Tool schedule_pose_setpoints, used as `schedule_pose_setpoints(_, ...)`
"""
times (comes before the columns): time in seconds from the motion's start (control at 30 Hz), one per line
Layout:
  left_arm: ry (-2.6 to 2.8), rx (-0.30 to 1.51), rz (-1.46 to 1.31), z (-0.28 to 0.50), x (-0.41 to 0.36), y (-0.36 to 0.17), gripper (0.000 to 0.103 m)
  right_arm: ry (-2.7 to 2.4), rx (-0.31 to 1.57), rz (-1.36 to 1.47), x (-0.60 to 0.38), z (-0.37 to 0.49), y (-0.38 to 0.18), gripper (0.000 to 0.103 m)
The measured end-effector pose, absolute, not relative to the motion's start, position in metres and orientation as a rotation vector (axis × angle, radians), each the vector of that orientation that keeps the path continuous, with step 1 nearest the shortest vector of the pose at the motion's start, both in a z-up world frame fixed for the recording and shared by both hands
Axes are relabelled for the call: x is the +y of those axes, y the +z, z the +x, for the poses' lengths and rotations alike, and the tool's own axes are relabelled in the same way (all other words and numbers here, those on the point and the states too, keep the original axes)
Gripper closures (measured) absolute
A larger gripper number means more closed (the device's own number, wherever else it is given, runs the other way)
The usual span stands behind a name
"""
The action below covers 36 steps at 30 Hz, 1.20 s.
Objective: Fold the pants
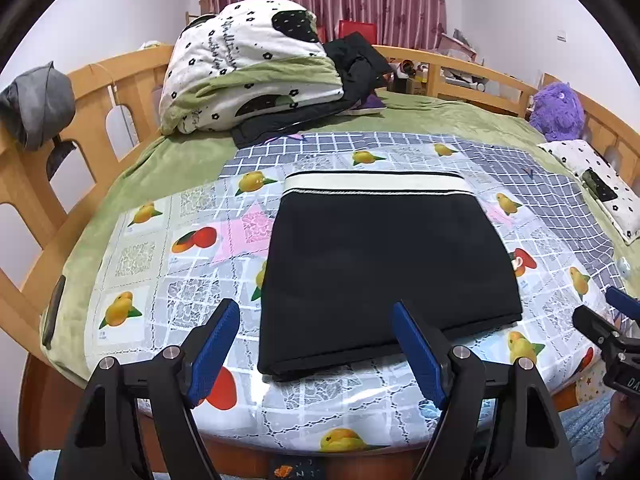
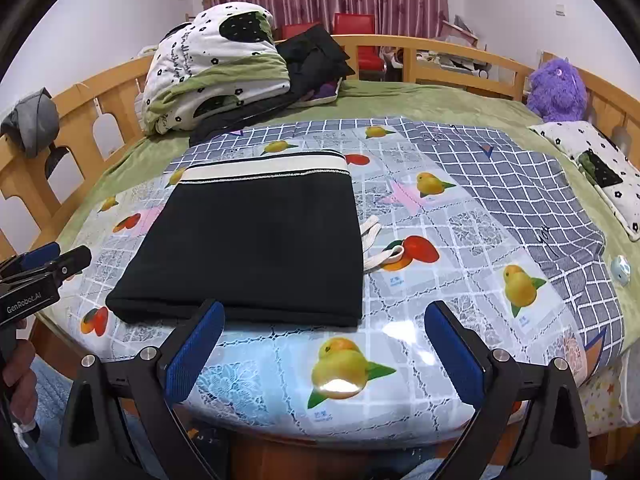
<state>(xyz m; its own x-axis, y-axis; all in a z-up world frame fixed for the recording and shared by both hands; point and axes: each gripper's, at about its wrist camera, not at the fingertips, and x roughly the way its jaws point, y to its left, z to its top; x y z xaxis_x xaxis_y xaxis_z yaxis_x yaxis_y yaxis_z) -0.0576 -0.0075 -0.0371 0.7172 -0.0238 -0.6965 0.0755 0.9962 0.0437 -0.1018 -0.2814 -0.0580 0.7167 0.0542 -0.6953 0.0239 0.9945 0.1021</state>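
Note:
The black pants [image 1: 384, 268] lie folded into a flat rectangle on the fruit-print cloth [image 1: 168, 248], their cream waistband [image 1: 376, 184] at the far edge. In the right wrist view the same pants [image 2: 256, 248] sit left of centre, with white drawstrings [image 2: 380, 248] poking out on their right side. My left gripper [image 1: 316, 312] hovers open above the pants' near edge, nothing between its blue pads. My right gripper [image 2: 324, 312] is open too, over the cloth just in front of the pants' near right corner. Each gripper shows at the edge of the other's view.
A folded white-and-green quilt [image 1: 248, 68] and dark clothes [image 1: 352, 68] are piled at the bed's far left. A purple plush toy [image 1: 558, 110] sits at the far right by a pillow [image 1: 600, 184]. Wooden rails [image 1: 48, 184] ring the bed. A grey checked cloth [image 2: 520, 184] lies right.

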Motion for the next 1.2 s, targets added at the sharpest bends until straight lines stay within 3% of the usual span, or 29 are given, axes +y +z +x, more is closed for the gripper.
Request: schedule_pose_setpoints(1.2,-0.08,0.745,0.063,-0.064,-0.011,-0.038,0.023,-0.055,0.733,0.123,-0.282,-0.105,-0.046,0.004)
